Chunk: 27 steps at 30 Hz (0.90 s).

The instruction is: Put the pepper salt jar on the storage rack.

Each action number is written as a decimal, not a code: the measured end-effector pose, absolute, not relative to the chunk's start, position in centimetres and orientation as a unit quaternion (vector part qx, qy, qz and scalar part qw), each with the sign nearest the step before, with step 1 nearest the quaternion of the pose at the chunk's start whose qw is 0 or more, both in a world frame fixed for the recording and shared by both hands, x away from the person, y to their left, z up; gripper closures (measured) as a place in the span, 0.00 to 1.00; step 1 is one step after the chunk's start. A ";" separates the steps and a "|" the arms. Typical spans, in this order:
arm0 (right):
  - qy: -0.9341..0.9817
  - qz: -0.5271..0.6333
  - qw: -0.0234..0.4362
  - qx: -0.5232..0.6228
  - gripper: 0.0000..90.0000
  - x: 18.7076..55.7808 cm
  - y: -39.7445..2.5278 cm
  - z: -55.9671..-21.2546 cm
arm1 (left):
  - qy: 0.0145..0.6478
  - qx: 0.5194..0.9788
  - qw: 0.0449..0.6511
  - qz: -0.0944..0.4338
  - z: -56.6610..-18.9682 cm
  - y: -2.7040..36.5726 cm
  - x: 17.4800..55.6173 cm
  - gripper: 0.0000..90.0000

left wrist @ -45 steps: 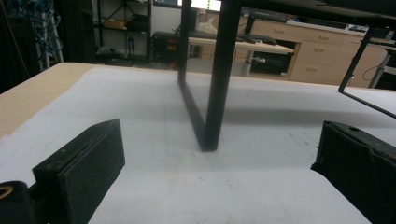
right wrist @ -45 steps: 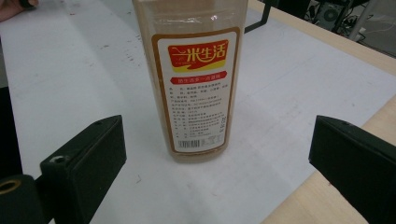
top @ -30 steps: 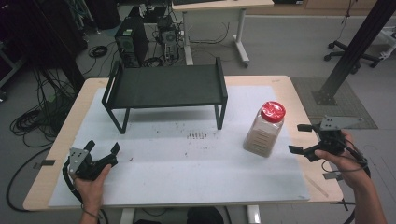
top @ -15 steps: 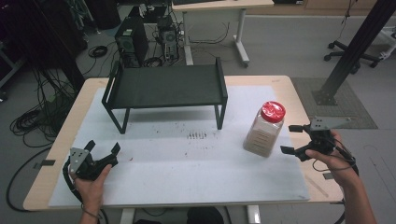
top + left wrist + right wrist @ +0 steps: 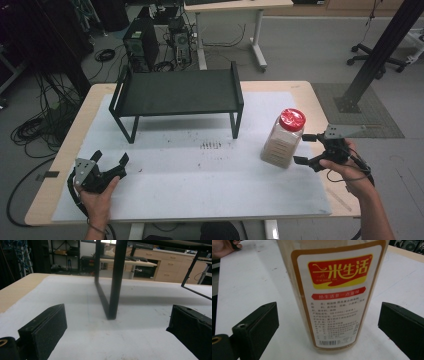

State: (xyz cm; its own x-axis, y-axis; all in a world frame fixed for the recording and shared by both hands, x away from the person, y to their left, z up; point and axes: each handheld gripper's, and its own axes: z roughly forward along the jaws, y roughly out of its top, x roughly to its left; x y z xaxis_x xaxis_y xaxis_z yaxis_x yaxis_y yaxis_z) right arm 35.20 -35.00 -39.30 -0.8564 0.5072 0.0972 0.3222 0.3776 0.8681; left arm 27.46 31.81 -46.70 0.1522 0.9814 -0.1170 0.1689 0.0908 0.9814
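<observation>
White mat (image 5: 200,170) under a black rack (image 5: 176,92) — we find the right gripper (image 5: 306,149) spread wide, facing the jar (image 5: 284,138) untouched; left gripper (image 5: 110,161) released.

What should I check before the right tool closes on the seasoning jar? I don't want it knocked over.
1. Right tool open wide enough: ok, its jaws stand apart on both sides of the jar in the right gripper view.
2. Jar upright on the white mat: ok.
3. Red lid on: ok.
4. Jaws already alongside the jar body: not ok, in the high view the tips sit just short of it.
5. Jar centred between the jaws: ok.
6. Left tool out of the way: ok, open, near the table's front left, facing a leg of the black rack.
</observation>
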 end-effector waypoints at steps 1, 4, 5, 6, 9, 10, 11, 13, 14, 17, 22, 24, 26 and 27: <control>0.825 0.498 0.093 0.251 0.03 35.2 -35.0 -39.3 | 0.522 0.551 0.522 0.389 -46.7 31.8 27.5 0.02; 0.825 0.499 0.090 0.249 0.03 35.5 -34.6 -39.4 | 0.522 0.552 0.522 0.388 -46.7 31.8 27.5 0.02; 0.825 0.500 0.088 0.247 0.03 35.6 -34.4 -39.4 | 0.522 0.551 0.522 0.388 -46.7 31.8 27.5 0.02; 0.825 0.500 0.086 0.248 0.03 35.8 -34.3 -39.5 | 0.523 0.550 0.523 0.387 -46.7 31.9 27.5 0.02; 0.826 0.500 0.085 0.246 0.03 35.9 -34.1 -39.6 | 0.523 0.551 0.523 0.388 -46.7 31.9 27.5 0.02; 0.825 0.501 0.084 0.246 0.03 36.0 -34.0 -39.6 | 0.522 0.551 0.522 0.388 -46.7 31.9 27.5 0.02; 0.825 0.503 0.083 0.245 0.03 36.1 -33.8 -39.6 | 0.522 0.552 0.522 0.388 -46.7 31.9 27.5 0.02; 0.824 0.505 0.080 0.245 0.03 36.2 -33.6 -39.7 | 0.523 0.552 0.522 0.387 -46.7 31.9 27.5 0.02; 0.823 0.506 0.080 0.245 0.03 36.3 -33.5 -39.7 | 0.523 0.551 0.522 0.388 -46.7 31.9 27.5 0.02; 0.822 0.507 0.081 0.245 0.02 36.4 -33.2 -39.8 | 0.523 0.552 0.521 0.388 -46.7 31.9 27.5 0.02; 0.822 0.508 0.083 0.244 0.02 36.7 -33.0 -39.9 | 0.522 0.553 0.521 0.388 -46.7 31.8 27.5 0.02; 0.821 0.509 0.083 0.245 0.02 36.7 -33.0 -39.9 | 0.522 0.553 0.521 0.388 -46.7 31.8 27.5 0.02; 0.820 0.511 0.084 0.245 0.02 36.8 -33.0 -39.9 | 0.523 0.553 0.521 0.387 -46.7 31.8 27.5 0.02; 0.819 0.512 0.084 0.245 0.02 36.9 -33.0 -39.9 | 0.523 0.553 0.520 0.387 -46.7 31.8 27.5 0.02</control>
